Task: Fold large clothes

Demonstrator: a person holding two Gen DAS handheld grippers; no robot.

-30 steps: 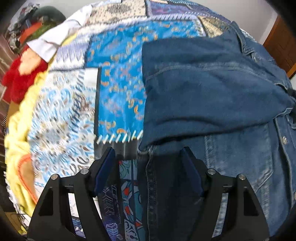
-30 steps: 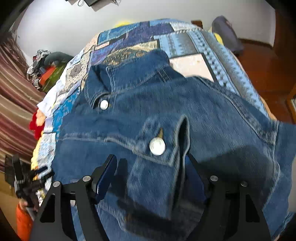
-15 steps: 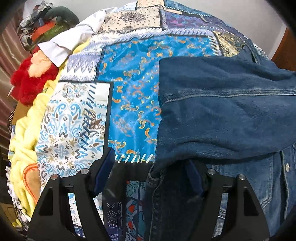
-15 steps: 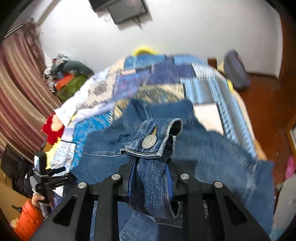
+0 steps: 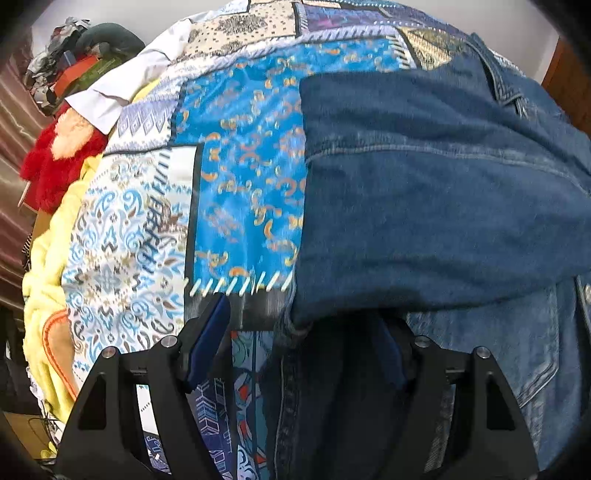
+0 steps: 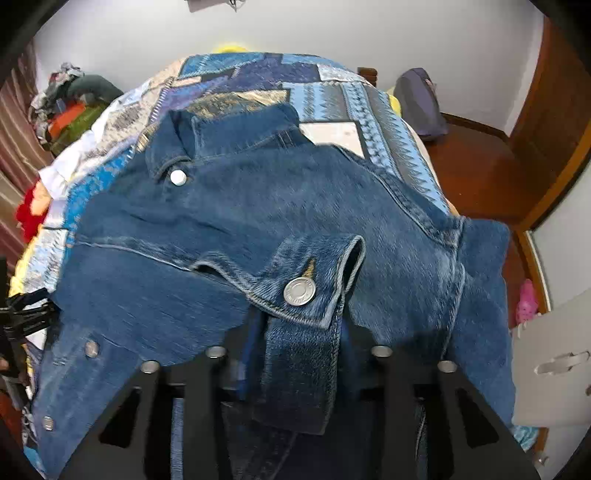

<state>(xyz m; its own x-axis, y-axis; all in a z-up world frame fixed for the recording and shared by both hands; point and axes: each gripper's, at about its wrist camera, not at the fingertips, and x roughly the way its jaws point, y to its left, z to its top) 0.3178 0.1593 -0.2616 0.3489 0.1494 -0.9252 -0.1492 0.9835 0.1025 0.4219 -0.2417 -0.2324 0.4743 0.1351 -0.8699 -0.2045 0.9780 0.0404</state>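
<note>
denim jacket (image 6: 258,221) flat on patchwork bed (image 5: 240,166), collar pointing away, length along it | right gripper (image 6: 299,354) jaws clenched on sleeve cuff (image 6: 306,288) | left gripper (image 5: 303,332) jaws spread wide, astride jacket's edge

A patchwork quilt (image 5: 240,177) in blue, cream and purple panels covers the bed. At its left edge lie a yellow blanket (image 5: 48,266), a red plush toy (image 5: 55,162) and a white cloth (image 5: 107,103). Farther left, by a striped maroon curtain (image 6: 18,140), sits a heap of mixed clothes (image 6: 70,99). On the far right a purple-grey bag (image 6: 417,103) rests on the wooden floor (image 6: 476,170) against the white wall (image 6: 332,33), near a wooden door (image 6: 554,122). A pink object (image 6: 526,301) lies at the near right.
</note>
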